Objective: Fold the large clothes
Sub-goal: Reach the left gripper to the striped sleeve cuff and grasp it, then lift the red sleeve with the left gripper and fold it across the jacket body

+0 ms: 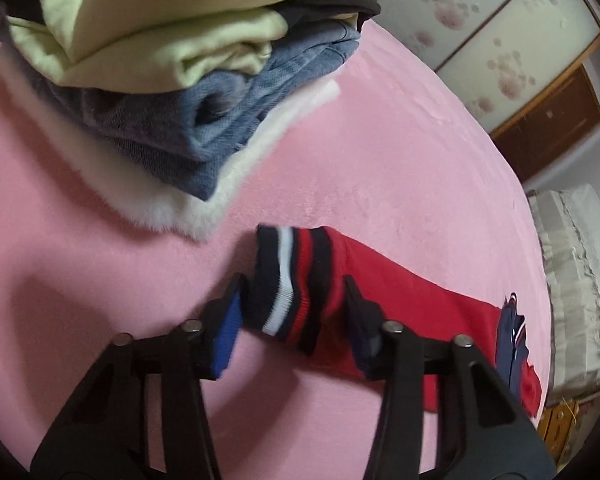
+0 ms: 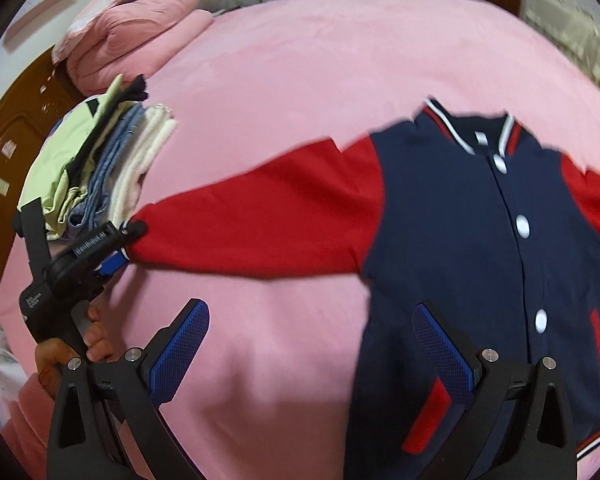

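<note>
Lying flat and face up on the pink bedspread (image 2: pixel 300 60), the navy jacket (image 2: pixel 480 220) has red sleeves, white snap buttons down its front and a striped collar. Its one red sleeve (image 2: pixel 260 216) stretches straight out toward the stack of folded clothes (image 2: pixel 100 168), and the striped cuff (image 1: pixel 284 284) at the sleeve's end sits between the two fingers of the left gripper (image 1: pixel 296 304). In the left wrist view the blue pad of one finger is right against the cuff's edge and the other finger lies on the red cloth beside it; whether the pads actually press the cuff cannot be told. A hand (image 2: pixel 88 344) holds that gripper's handle at the bed's near side. The right gripper (image 2: pixel 312 344) hangs above the jacket's lower side edge with its jaws spread wide and nothing between them, one finger over bare bedspread, the other over the navy body. The stack, pale green on top, then blue denim and white fleece, rests just beside the cuff. Behind it lies a folded pink quilt (image 2: pixel 132 28) against a wooden headboard (image 2: pixel 16 128).
</note>
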